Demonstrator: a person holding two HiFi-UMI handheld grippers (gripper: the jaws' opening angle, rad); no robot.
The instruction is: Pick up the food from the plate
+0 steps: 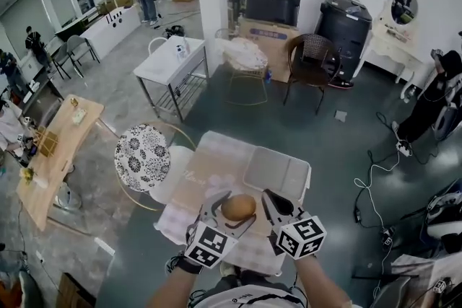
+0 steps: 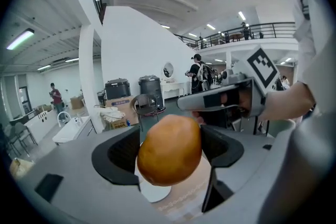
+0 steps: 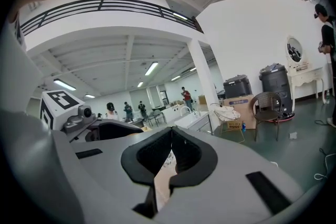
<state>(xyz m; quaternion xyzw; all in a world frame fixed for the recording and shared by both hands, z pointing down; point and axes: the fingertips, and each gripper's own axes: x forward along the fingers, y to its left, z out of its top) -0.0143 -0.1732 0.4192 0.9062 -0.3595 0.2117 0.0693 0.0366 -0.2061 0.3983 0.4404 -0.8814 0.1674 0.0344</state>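
A round golden-brown bun [image 1: 239, 207] is held above the table with the pale checked cloth [image 1: 216, 155]. My left gripper [image 1: 236, 208] is shut on it, one black pad on each side. The left gripper view shows the bun [image 2: 169, 150] filling the gap between the jaws, and a slice of a white plate [image 2: 155, 194] lies on the cloth beneath it. Just to the right, my right gripper [image 1: 277, 207] is shut and holds nothing. Its pads [image 3: 181, 152] meet tip to tip in the right gripper view. The bun and gripper hide the plate in the head view.
A clear shallow tray [image 1: 278, 171] lies on the table's far right part. A chair with a patterned cushion [image 1: 142, 157] stands at the table's left. Further off are a white table [image 1: 170, 61], a wicker chair [image 1: 312, 65], cables on the floor [image 1: 375, 169] and people.
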